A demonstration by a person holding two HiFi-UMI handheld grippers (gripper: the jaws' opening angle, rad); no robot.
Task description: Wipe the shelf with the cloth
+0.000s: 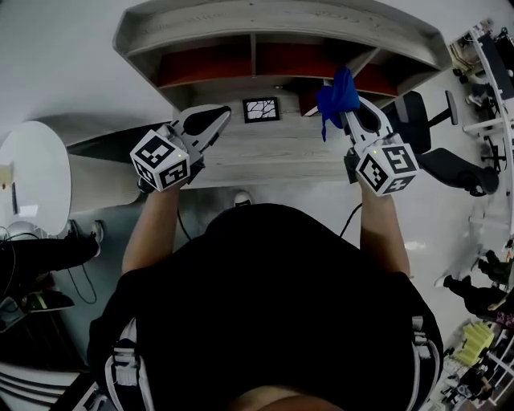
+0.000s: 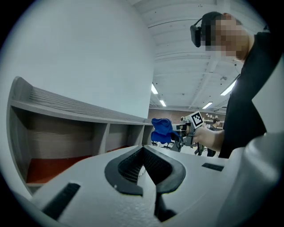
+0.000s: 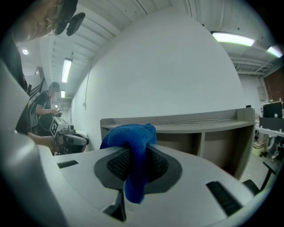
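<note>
Your right tool [image 3: 133, 162] clamps the blue fabric cloth [image 3: 129, 135]; left tool [image 2: 143, 153] closed on nothing. Cloth's prob. thinly pinched, so hard drag on the grey wooden shelf [image 1: 281, 148] & it slips out.

Lab hall: ceiling strip lights [image 2: 154, 88], office chair [image 1: 414, 108], cluttered rack [image 1: 488, 56].

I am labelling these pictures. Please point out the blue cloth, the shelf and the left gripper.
blue cloth [image 3: 133, 150], right gripper view, the fold between the jaws.
shelf [image 1: 281, 18], head view, its top board.
left gripper [image 1: 222, 114], head view, its closed tips.
</note>
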